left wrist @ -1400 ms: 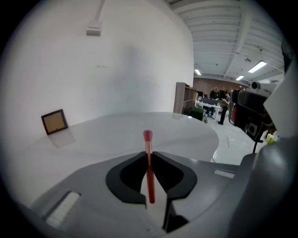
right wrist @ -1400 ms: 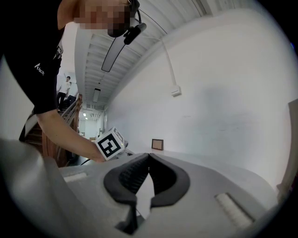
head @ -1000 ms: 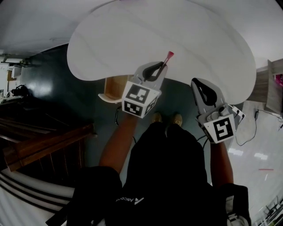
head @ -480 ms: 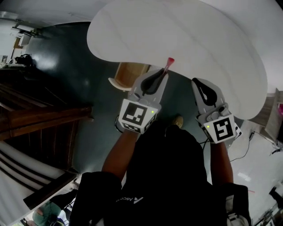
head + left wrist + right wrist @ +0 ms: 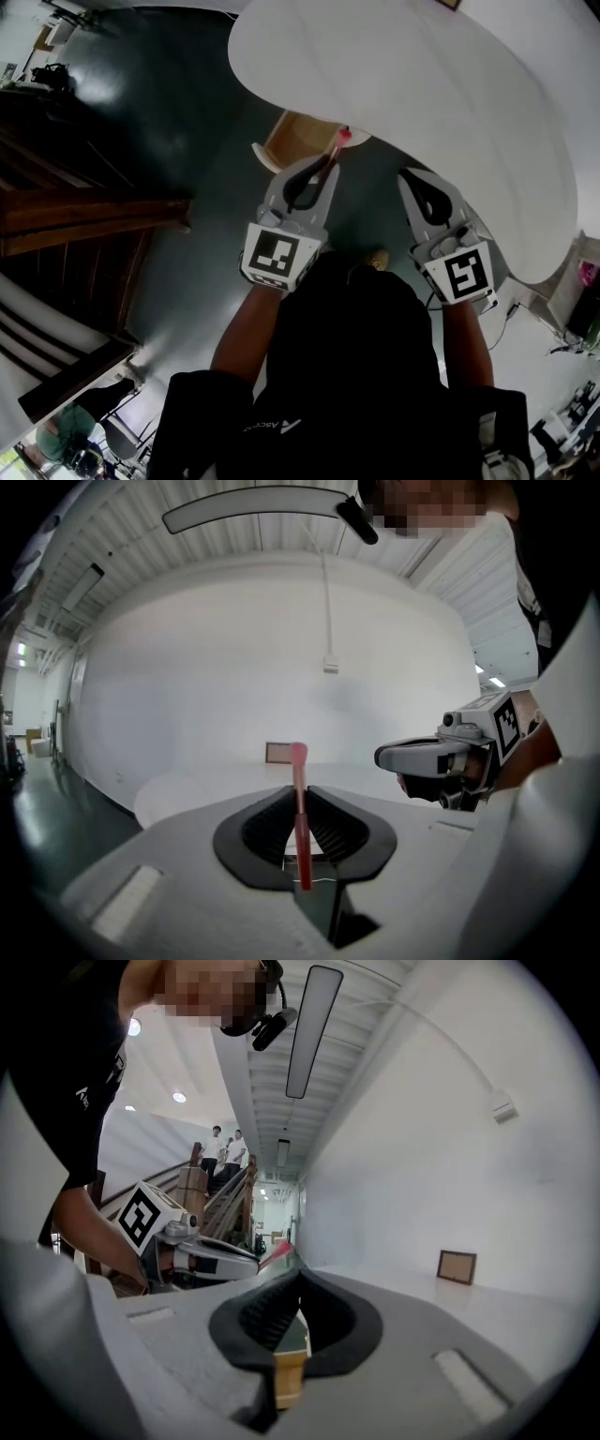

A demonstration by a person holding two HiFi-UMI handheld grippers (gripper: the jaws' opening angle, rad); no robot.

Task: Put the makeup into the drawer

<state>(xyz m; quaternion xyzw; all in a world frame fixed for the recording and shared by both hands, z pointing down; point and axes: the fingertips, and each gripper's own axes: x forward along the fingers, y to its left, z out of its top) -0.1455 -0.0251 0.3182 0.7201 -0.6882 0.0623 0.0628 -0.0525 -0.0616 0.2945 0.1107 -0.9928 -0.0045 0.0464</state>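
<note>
A thin pink makeup stick [image 5: 299, 799] stands upright between the ribbed pads of my left gripper [image 5: 301, 829], which is shut on it. In the head view that stick [image 5: 339, 141] pokes out past the left gripper [image 5: 326, 169] toward a light wooden drawer [image 5: 292, 139] under the rim of the white table [image 5: 441, 84]. My right gripper [image 5: 411, 176] is level beside it, jaws together and holding nothing [image 5: 299, 1283]. The left gripper view shows the right gripper [image 5: 427, 757] at its right. The right gripper view shows the left gripper [image 5: 216, 1258] at its left.
A small framed picture [image 5: 278, 753] stands on the white table near the wall [image 5: 457, 1267]. A dark wooden staircase [image 5: 84, 220] fills the left side over a dark glossy floor [image 5: 178, 103]. Two people [image 5: 226, 1147] stand far off on the stairs.
The view has swung left to right: the table slid to the right and the staircase came closer. Both grippers moved together; the pink stick's tip now lies over the wooden drawer's edge.
</note>
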